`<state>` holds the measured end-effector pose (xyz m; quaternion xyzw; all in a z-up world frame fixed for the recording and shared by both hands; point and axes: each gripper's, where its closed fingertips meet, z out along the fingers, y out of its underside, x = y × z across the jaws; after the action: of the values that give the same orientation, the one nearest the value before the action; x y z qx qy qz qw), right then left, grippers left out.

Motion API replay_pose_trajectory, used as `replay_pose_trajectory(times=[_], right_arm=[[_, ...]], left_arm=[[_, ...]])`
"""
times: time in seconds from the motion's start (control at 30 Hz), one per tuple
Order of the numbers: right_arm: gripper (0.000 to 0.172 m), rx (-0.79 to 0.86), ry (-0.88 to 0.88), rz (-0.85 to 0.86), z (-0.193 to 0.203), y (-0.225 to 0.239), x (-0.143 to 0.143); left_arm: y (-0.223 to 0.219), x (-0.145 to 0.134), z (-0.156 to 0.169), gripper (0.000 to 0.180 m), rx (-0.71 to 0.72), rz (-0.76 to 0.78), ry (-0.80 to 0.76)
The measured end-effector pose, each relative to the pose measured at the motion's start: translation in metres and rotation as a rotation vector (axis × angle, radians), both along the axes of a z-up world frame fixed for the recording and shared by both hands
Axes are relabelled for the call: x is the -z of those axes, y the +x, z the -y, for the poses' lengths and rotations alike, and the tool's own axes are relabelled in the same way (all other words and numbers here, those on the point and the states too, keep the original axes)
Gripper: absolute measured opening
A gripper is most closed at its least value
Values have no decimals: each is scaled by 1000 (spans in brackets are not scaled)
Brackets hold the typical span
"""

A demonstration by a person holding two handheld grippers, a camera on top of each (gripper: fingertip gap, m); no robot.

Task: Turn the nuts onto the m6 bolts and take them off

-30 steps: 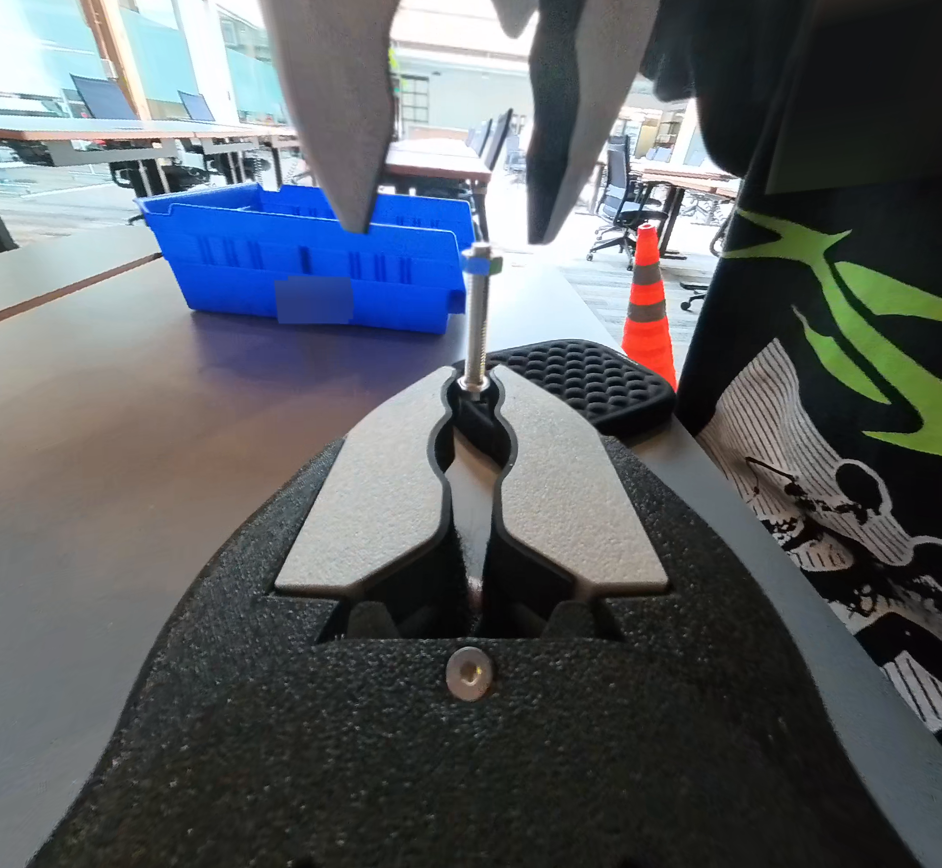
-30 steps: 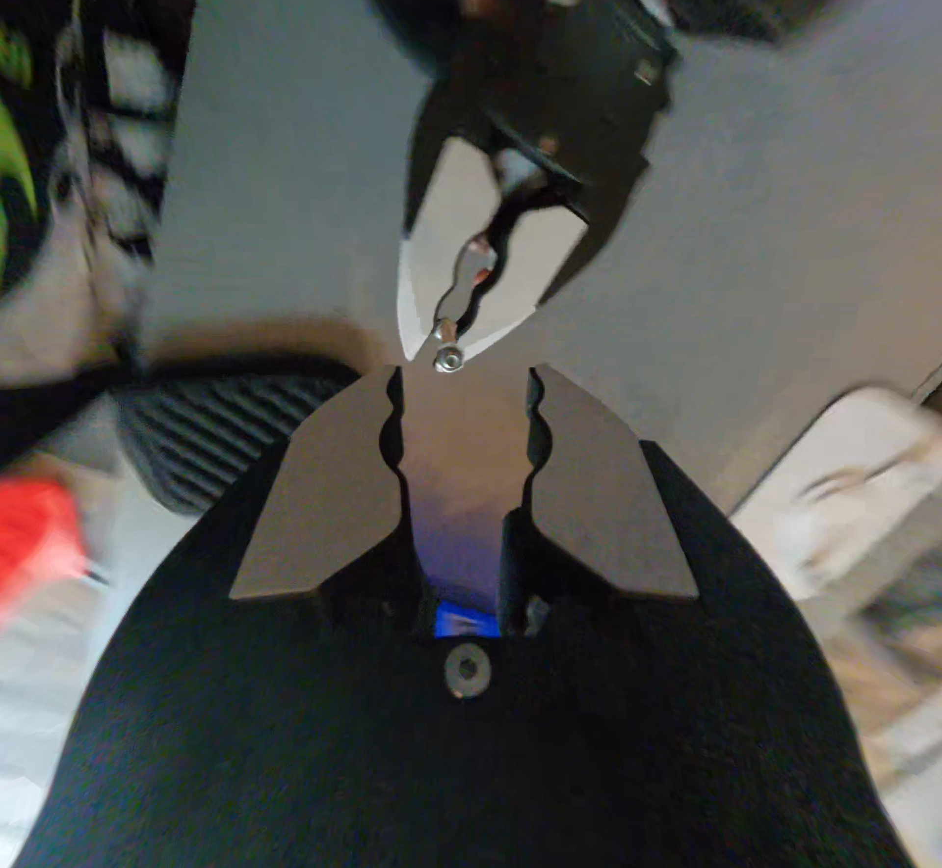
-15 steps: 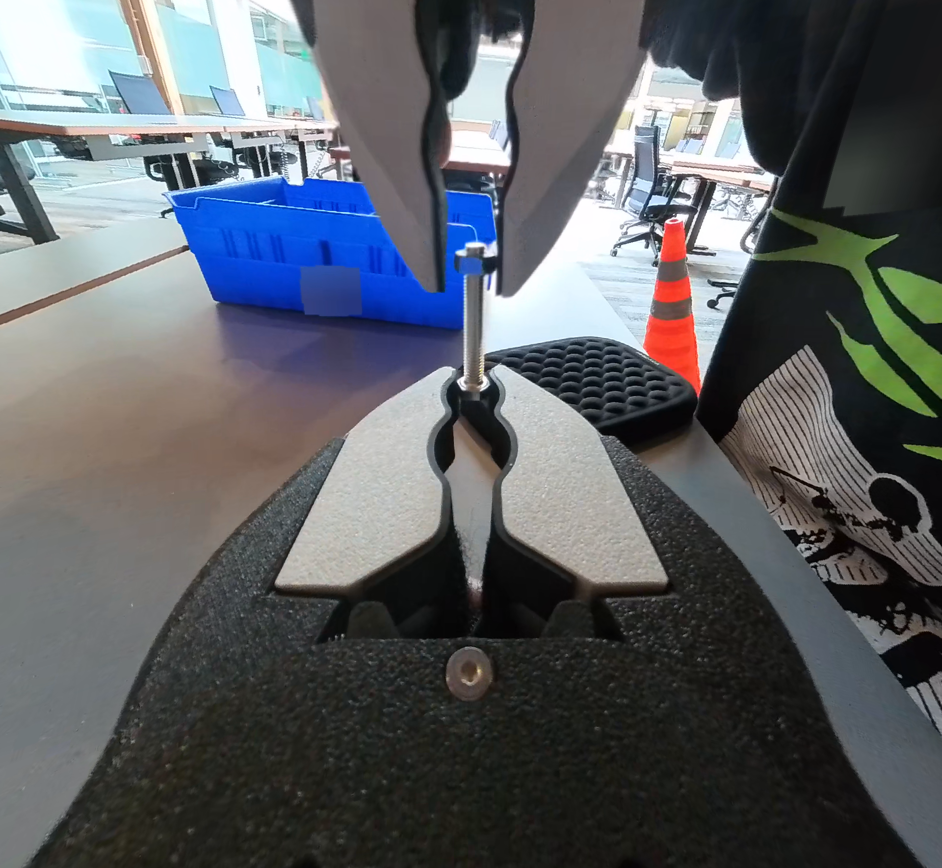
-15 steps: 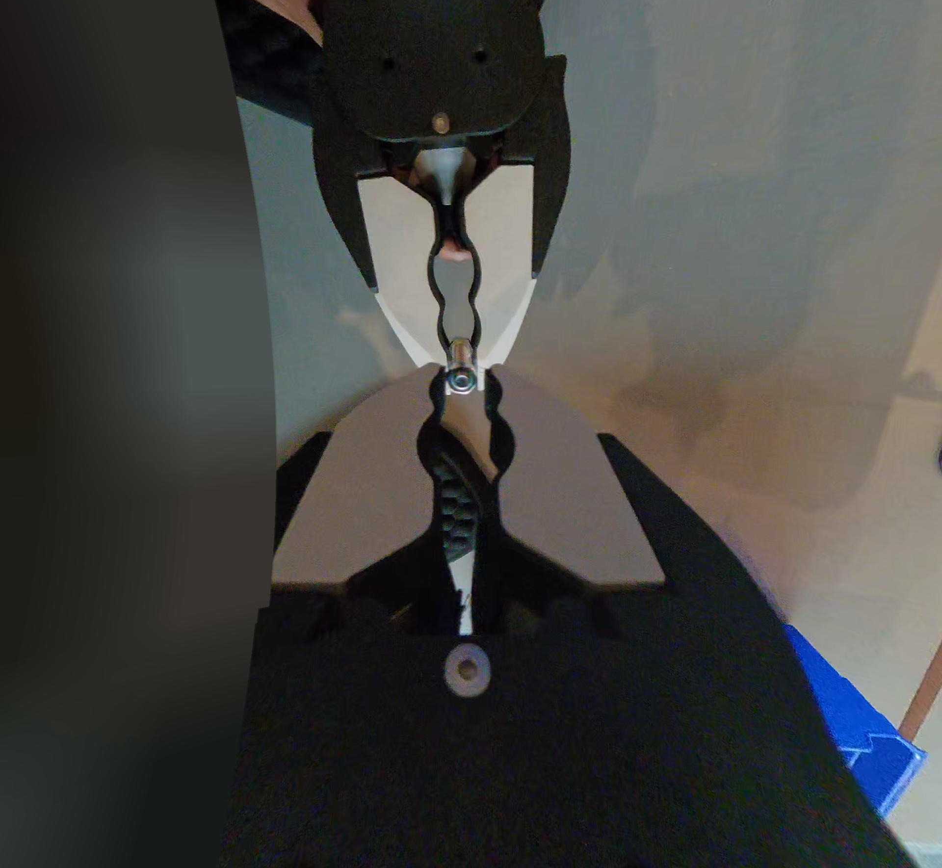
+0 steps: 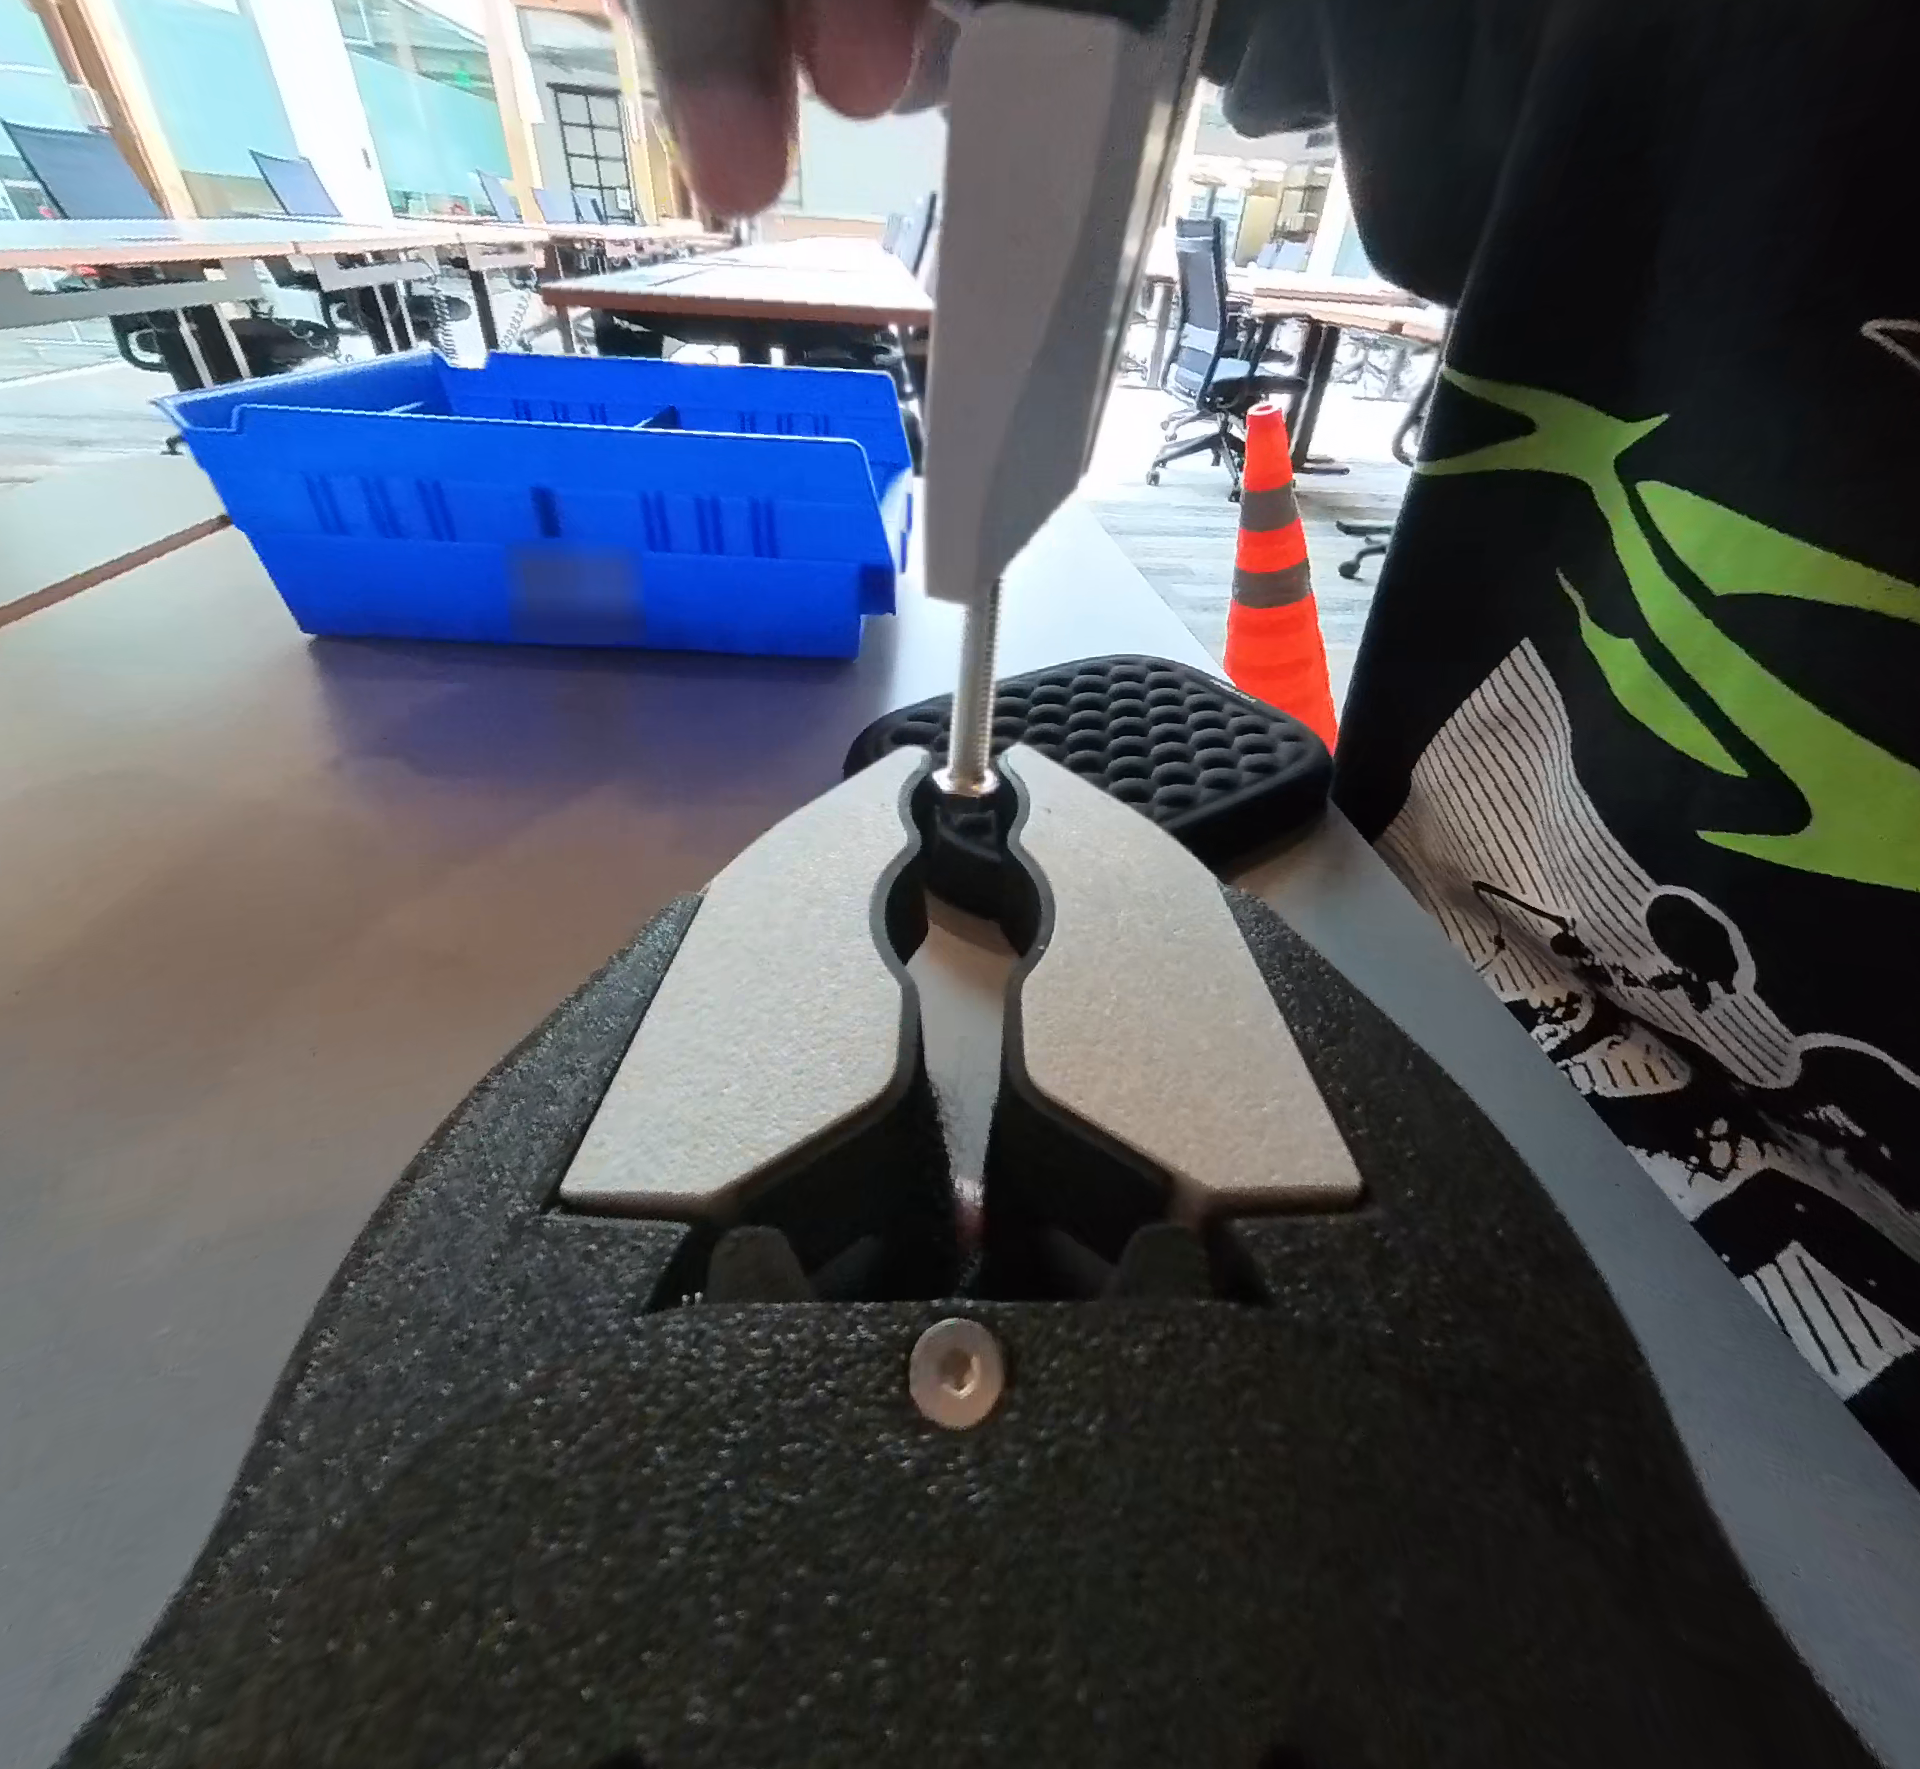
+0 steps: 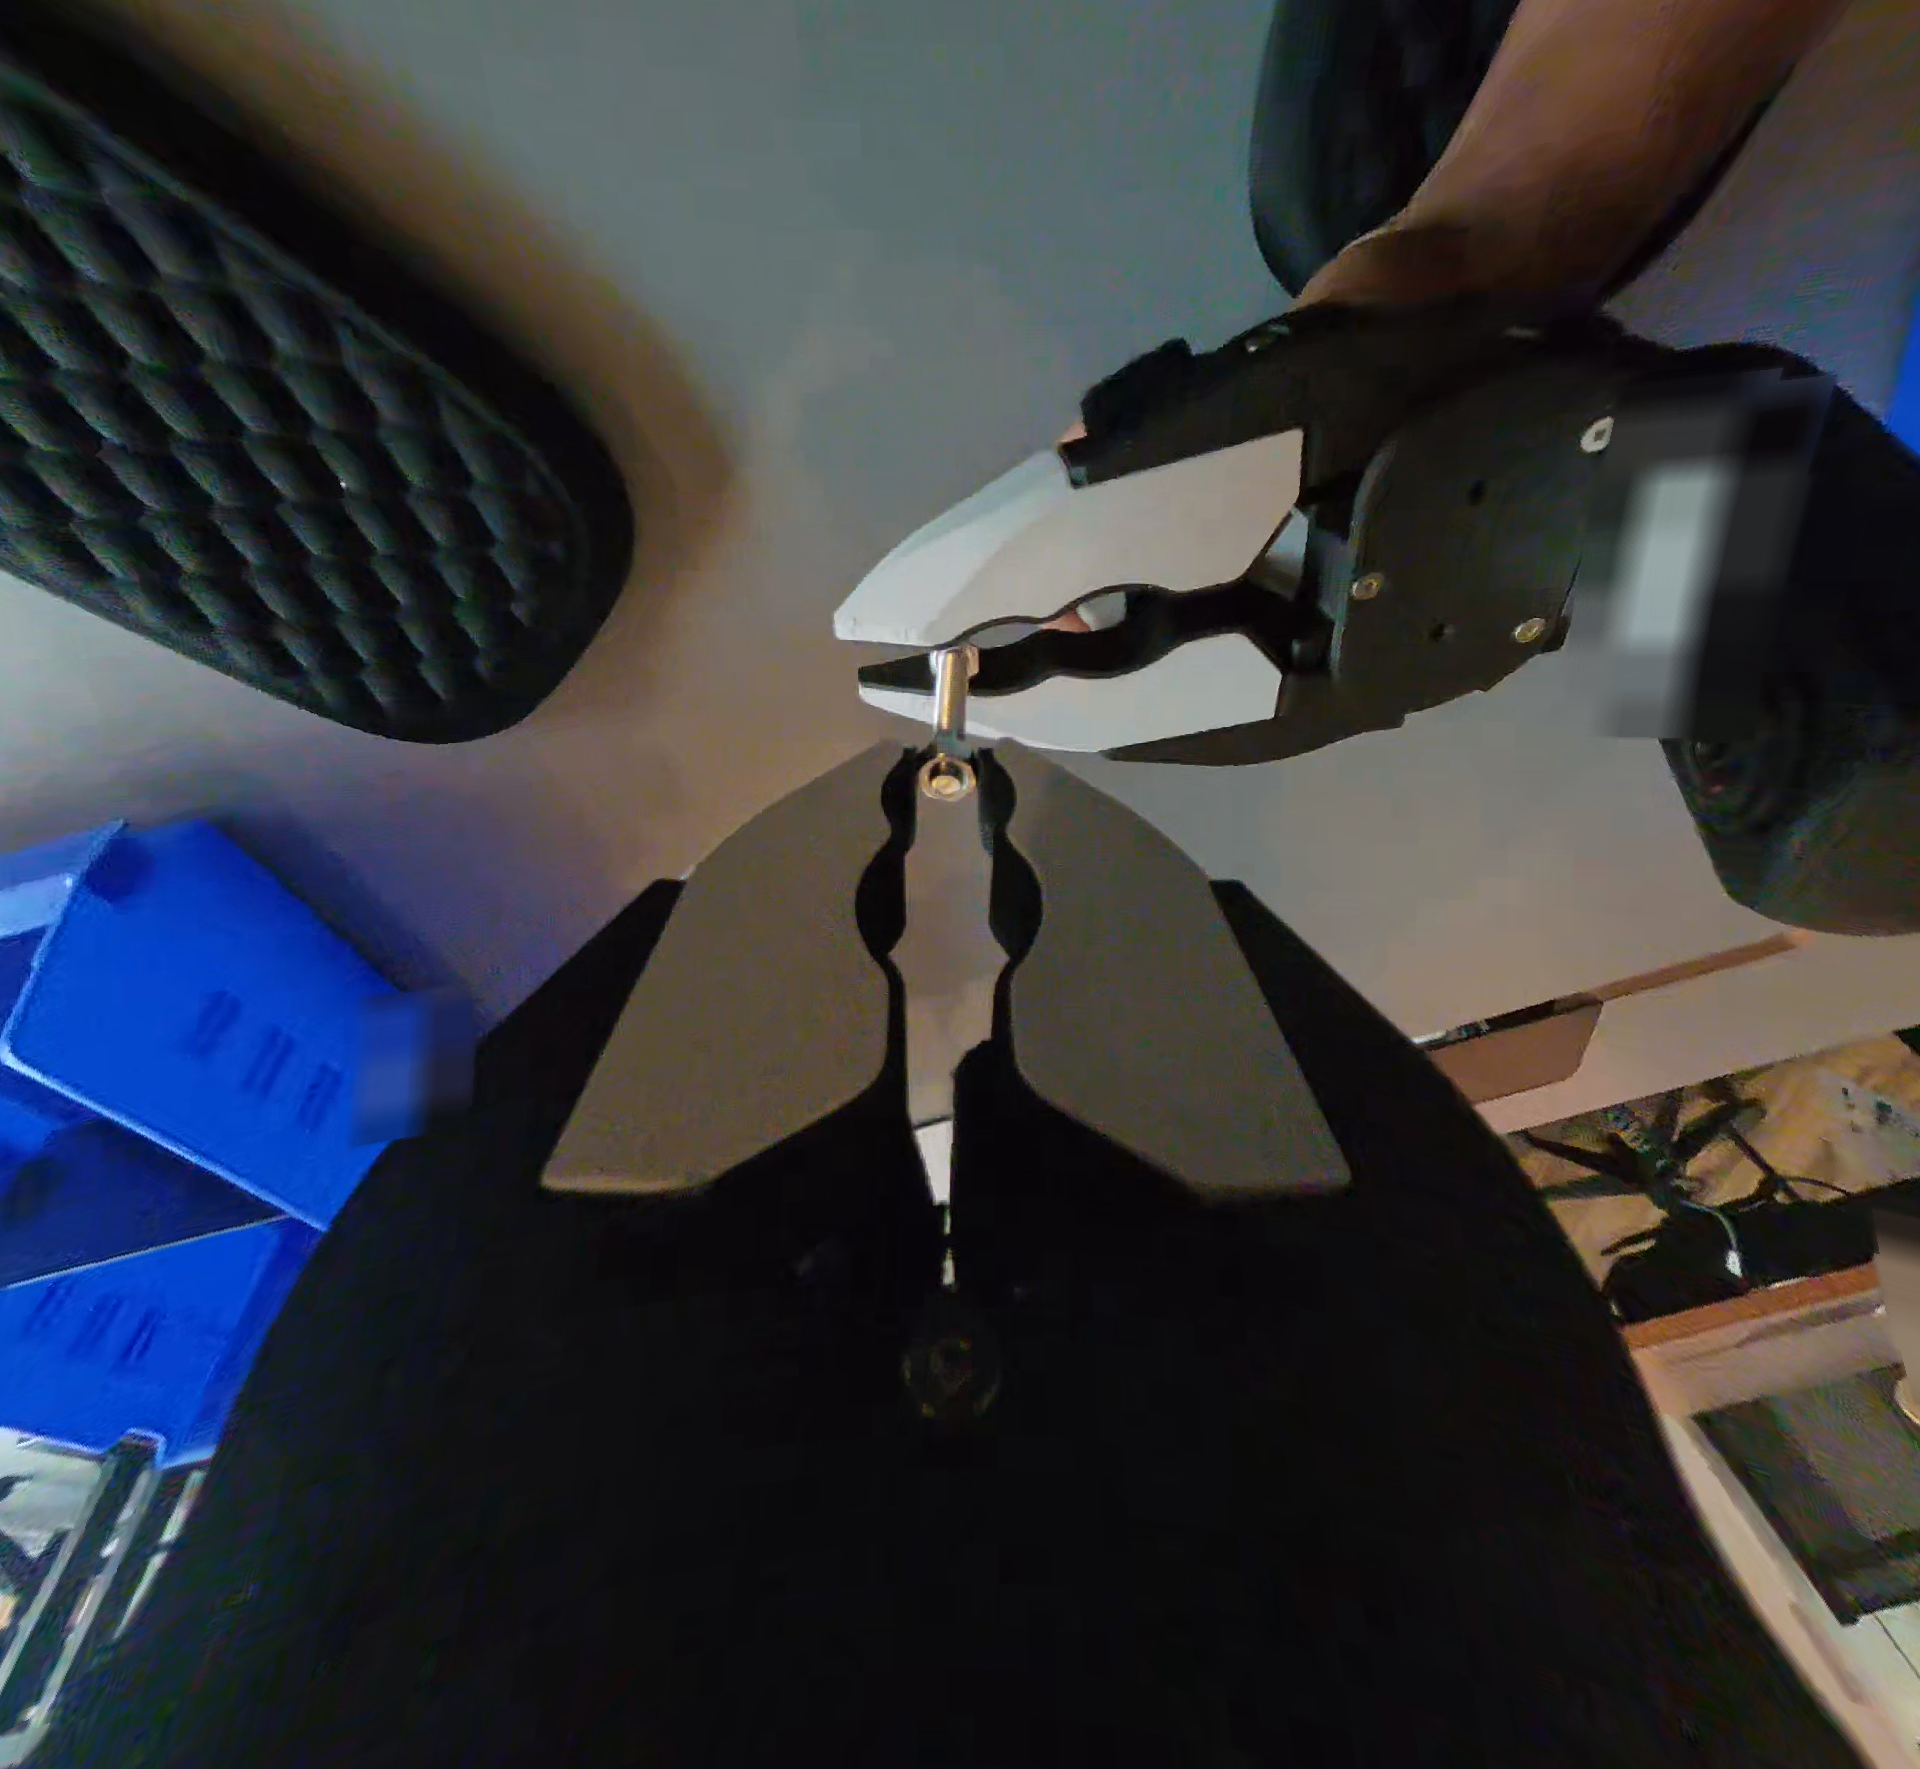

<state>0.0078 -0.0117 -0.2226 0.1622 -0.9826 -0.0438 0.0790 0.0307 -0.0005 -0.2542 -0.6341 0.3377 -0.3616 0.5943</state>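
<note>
Both tongs clamped on one bolt.
Your left tongs pinch the bolt head; right tongs grip its nut. Black mat just beyond, blue bin farther left.

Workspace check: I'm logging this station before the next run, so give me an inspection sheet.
Surface: grey table, bare near the bin.
Job's things: bolt upright, head down; nut at its top end.
Clutter: blue bin; black honeycomb pad at the table edge.
Grippers: left gripper clamps the bolt's head; right gripper shut on the nut from above.
Cables: nothing seen.
Surroundings: orange cone, desks, office chairs, a person in a black shirt.
</note>
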Motion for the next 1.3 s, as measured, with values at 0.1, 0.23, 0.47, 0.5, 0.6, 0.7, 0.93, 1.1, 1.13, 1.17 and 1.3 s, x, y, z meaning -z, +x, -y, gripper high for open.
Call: replay_pose_trajectory(times=[0.1,0.23,0.47,0.5,0.6,0.7,0.93,1.1,1.13,1.17,1.3], right_arm=[[12,99,-22,-38,-3,-7,-3],[42,596,-230,-7,-4,-10,-14],[31,1294,-473,79,-14,-8,-14],[32,1304,-456,65,-17,-7,-11],[27,1317,-452,49,-14,-8,-6],[10,1282,-454,35,-12,-10,-7],[6,792,-252,-23,-11,-7,-8],[7,618,-152,-37,-16,-14,-12],[12,654,-174,-17,-14,-14,-15],[17,707,-211,10,-11,-14,-18],[31,970,-310,123,-5,-9,-18]], left_arm=[[-4,-3,-2,9,-15,28,-3],[-5,-3,-4,9,-54,18,13],[-11,-3,-14,9,-159,8,25],[-12,-3,-14,9,-164,7,25],[-13,-3,-15,9,-172,12,21],[-13,-3,-15,9,-172,17,16],[-8,-2,-10,9,-109,17,5],[-9,-2,-9,9,-101,23,3],[-9,-2,-9,9,-102,22,2],[-9,-2,-9,9,-104,22,2],[-9,-2,-10,9,-106,18,-1]])
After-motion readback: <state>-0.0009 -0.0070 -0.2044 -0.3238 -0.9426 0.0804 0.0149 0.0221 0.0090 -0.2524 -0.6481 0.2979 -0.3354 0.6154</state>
